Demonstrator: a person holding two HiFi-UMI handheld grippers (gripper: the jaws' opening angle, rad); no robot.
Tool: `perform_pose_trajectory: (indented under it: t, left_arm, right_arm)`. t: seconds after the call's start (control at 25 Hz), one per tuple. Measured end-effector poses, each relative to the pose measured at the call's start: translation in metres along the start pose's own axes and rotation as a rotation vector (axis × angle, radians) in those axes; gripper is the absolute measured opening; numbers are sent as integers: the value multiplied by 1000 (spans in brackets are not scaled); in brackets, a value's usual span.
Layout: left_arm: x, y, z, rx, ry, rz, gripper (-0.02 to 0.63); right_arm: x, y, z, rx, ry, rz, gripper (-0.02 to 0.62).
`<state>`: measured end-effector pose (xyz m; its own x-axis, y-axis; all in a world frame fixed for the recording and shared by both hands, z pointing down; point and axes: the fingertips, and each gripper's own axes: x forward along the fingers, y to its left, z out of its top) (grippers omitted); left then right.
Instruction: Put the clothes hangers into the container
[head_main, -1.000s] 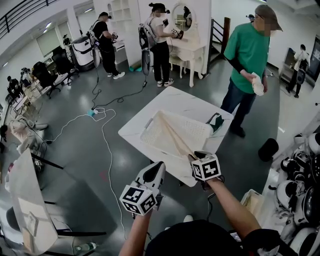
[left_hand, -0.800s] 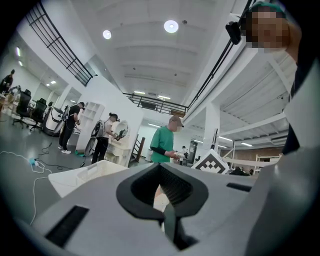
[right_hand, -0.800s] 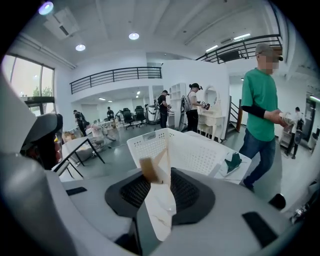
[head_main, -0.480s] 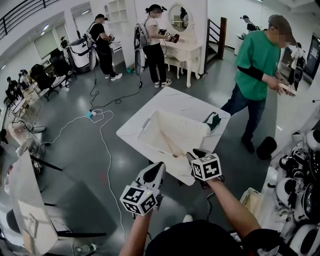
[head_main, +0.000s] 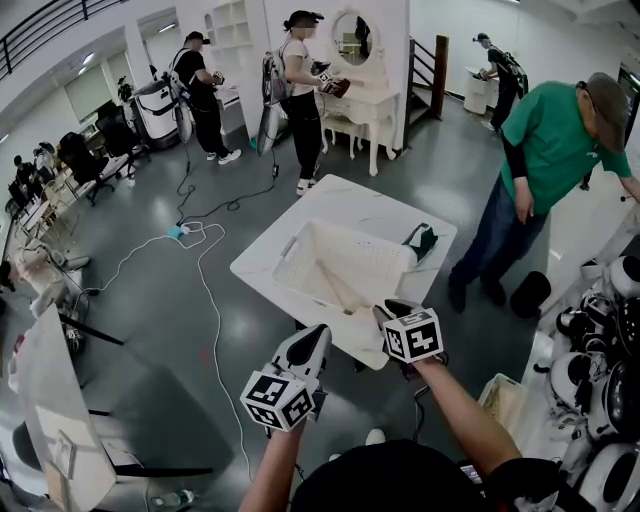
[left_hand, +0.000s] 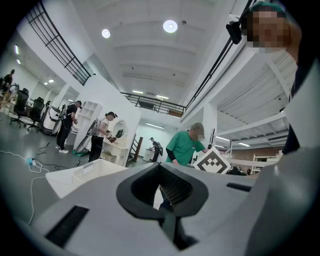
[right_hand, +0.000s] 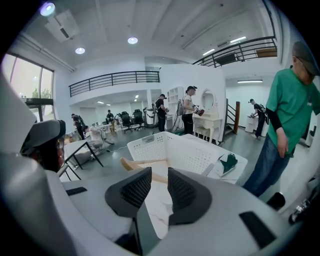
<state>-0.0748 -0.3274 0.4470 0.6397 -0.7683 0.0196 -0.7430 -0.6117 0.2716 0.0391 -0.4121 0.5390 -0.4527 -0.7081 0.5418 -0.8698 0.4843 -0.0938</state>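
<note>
A: Place of the pale wooden clothes hangers (head_main: 335, 285)?
B: Inside the white perforated plastic basket (head_main: 390, 265), lying flat on its floor, toward the near wall. Exact number hard to tell.
A: And the basket itself?
B: On the white marble-pattern table (head_main: 370, 205), about the middle, with the near wall close to the table's near edge.
A: Anything else on the table?
B: A dark green cloth piece (head_main: 424, 240), at the right corner, just beside the right end of the basket.
A: State of the left gripper (head_main: 320, 332)?
B: Pressed together at the front end, pinching nothing; only a small hollow behind that end. Hangs off the near edge of the table, apart from it, pointing toward the basket.
A: And the right gripper (head_main: 392, 308)?
B: A little spread, with nothing between the pads (right_hand: 137, 190). Through the gap, bare table top and one end of a hanger. Hovers at the near edge of the table, just before the near wall of the basket; no contact visible.
A: Around the table?
B: A person in a green shirt (head_main: 555, 150), bending forward, off the right corner. A white cable (head_main: 215, 290) across the grey floor (head_main: 180, 350), off the left side.
</note>
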Motion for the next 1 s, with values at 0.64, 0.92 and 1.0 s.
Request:
perform_pose_trajectory:
  t: [0.64,0.92,1.0]
  left_arm:
    - [-22,-12,-7,-6,12,-48,3]
    - [-41,-17,-11,-4,19,-67,3]
    - [-49,-18,-12,-2,20,-70,3]
  right_arm:
    - [-34,26,-1,-24,-74,-52,18]
    - [-47,47,-7,-29,-104,-52,18]
    - [-51,55,-8,-33,-119,-49,18]
